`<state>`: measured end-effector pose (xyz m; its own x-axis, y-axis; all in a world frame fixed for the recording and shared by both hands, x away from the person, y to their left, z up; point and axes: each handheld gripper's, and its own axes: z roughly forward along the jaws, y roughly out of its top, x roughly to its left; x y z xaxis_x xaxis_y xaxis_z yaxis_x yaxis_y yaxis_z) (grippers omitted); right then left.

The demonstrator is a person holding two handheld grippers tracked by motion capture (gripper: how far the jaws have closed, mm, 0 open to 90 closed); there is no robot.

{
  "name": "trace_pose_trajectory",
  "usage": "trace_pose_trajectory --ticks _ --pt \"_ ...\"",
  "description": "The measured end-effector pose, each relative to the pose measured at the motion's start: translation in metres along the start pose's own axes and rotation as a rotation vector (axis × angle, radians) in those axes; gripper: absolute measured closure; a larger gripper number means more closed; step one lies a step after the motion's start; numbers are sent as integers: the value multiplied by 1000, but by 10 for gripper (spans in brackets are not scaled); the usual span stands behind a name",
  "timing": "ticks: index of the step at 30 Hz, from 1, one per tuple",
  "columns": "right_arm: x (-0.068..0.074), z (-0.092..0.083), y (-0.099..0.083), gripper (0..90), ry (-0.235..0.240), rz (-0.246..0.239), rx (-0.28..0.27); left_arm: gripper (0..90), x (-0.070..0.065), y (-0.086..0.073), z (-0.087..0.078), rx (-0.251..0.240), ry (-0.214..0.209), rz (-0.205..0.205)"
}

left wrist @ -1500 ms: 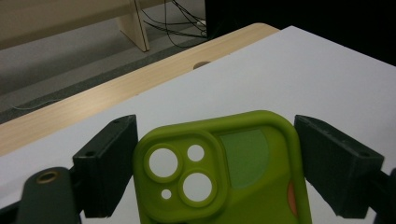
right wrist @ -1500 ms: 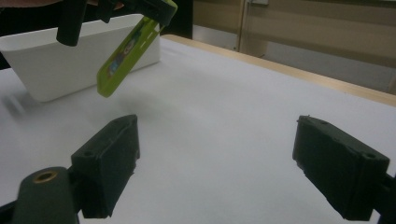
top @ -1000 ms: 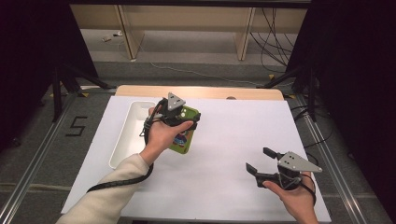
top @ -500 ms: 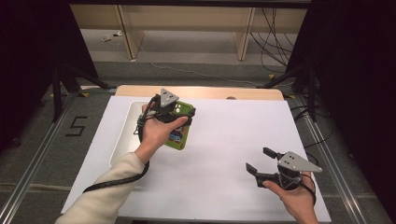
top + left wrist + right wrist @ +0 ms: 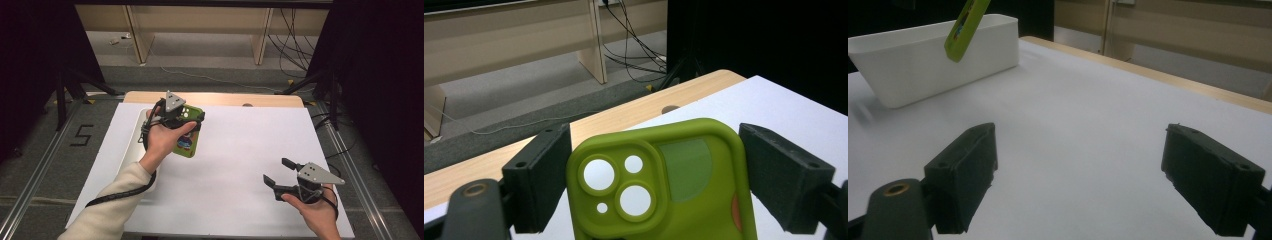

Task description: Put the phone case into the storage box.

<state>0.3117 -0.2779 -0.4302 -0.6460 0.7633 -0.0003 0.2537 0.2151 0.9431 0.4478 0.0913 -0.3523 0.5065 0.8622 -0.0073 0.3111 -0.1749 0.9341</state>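
Left hand [image 5: 162,140] has carried phone case [image 5: 187,132] toward white bin [image 5: 134,145].

The lower part of the green rubber phone case [image 5: 659,185] is running out of the bottom edge in the left gripper view, and the person's left hand [image 5: 162,142] is covering much of it in the high view. That arm is also hiding a large part of the white rectangular plastic tray [image 5: 131,150]. In the right gripper view, the top edge is cutting off the case, and the tray's left end is leaving the picture. The coloured print on the case is too small to read.
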Motion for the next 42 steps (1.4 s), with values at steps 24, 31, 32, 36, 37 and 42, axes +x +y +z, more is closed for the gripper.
trace_pose_trajectory --ticks 24,31,32,36,37,42 --pt "0 0 0 160 5 -1 -3 163 14 11 -13 -44 29 -19" --pt "0 0 0 160 2 -2 -1 163 19 13 -16 -53 39 -30" --pt "0 0 0 160 3 -2 -1 163 20 13 -16 -53 40 -29" --pt "0 0 0 160 2 0 -1 164 23 14 -18 -59 46 -35" --pt "0 0 0 160 1 0 0 164 23 15 -18 -59 47 -35" --pt "0 0 0 160 2 -1 -1 163 28 15 -19 -65 60 -38"
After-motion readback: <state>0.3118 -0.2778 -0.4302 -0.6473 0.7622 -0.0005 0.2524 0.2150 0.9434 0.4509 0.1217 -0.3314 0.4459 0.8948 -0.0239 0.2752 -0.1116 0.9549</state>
